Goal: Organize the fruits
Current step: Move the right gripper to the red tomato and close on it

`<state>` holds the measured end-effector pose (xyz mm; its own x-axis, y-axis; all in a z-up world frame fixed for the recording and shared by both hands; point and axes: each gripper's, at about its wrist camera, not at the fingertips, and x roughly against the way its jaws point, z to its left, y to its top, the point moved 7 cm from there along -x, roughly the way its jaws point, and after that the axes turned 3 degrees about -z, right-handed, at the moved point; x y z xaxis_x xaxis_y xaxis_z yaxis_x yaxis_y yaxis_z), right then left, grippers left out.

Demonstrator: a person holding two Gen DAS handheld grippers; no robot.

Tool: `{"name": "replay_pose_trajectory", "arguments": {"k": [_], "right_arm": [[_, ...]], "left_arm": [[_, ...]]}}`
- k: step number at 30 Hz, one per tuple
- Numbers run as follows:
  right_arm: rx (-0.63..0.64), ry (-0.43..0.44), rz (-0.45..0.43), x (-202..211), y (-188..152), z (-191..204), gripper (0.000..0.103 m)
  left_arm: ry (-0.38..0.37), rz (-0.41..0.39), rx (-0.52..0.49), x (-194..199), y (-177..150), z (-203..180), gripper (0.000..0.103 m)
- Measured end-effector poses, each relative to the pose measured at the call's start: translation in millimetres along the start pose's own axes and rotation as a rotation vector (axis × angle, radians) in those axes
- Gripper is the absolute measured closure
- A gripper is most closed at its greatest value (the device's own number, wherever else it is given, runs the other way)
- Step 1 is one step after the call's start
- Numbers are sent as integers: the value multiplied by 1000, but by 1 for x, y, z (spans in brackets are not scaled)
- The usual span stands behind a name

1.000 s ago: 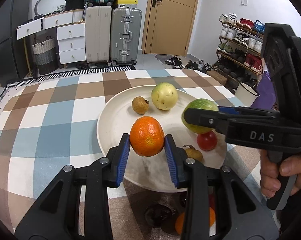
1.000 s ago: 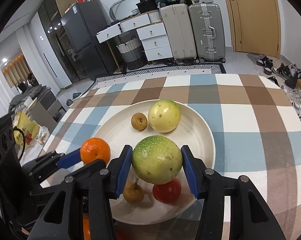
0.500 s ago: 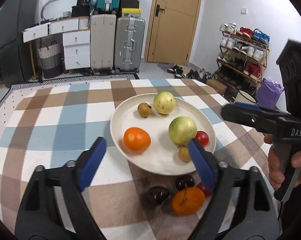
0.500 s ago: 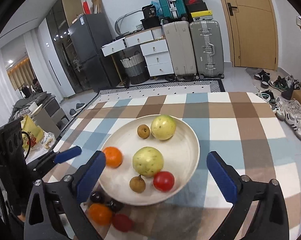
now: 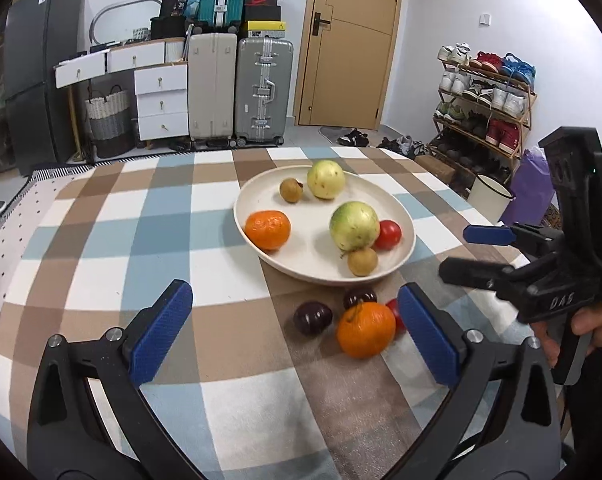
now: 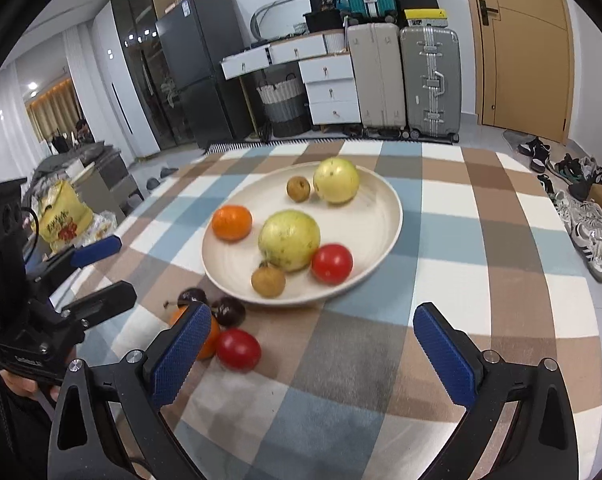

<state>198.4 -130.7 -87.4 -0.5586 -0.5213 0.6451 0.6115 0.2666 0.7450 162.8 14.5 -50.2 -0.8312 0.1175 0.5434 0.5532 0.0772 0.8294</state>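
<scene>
A cream plate [image 5: 241, 208] [image 6: 393, 216] holds an orange [image 5: 268, 229] [image 6: 231, 222], a green-yellow fruit [image 5: 354, 225] [image 6: 289, 240], a yellow fruit [image 5: 326, 179], two small brown fruits [image 6: 298, 188] [image 6: 267, 279] and a tomato [image 6: 332, 263]. In front of the plate, on the cloth, lie a second orange [image 5: 366, 330], two dark plums [image 5: 312, 317] [image 5: 359, 298] and a red tomato [image 6: 238, 349]. My left gripper [image 5: 291, 296] hangs above these loose fruits, its jaws opening with nothing gripped. My right gripper [image 6: 313, 314] stands open and empty, nearer than the plate.
A checked cloth [image 5: 141, 220] covers the table. A hand [image 5: 589, 324] holds the right gripper at the table's right edge. Suitcases [image 5: 263, 88], drawers [image 5: 161, 100], a door and a shoe rack [image 5: 485, 96] stand beyond the table.
The left gripper let go of the orange and the right one of the green-yellow fruit; both fruits now rest on the plate. Both grippers opened wide and drew back from the plate.
</scene>
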Motion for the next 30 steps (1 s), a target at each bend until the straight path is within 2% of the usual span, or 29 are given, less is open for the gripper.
{"name": "replay_pose_trajectory", "arguments": {"k": [6, 13, 22, 25, 30], "right_arm": [[27, 4, 25, -5, -7, 7, 0], [79, -4, 74, -15, -15, 15, 0], [109, -1, 117, -22, -23, 23, 0], [121, -27, 139, -26, -26, 22, 0], [131, -21, 159, -30, -30, 24, 0]], "left_arm": [[-10, 12, -13, -4, -5, -6, 1], [-17, 61, -37, -15, -15, -12, 1], [-69, 98, -63, -19, -21, -23, 1], [-69, 106, -75, -20, -23, -26, 1], [-59, 128, -69, -24, -25, -25, 1]]}}
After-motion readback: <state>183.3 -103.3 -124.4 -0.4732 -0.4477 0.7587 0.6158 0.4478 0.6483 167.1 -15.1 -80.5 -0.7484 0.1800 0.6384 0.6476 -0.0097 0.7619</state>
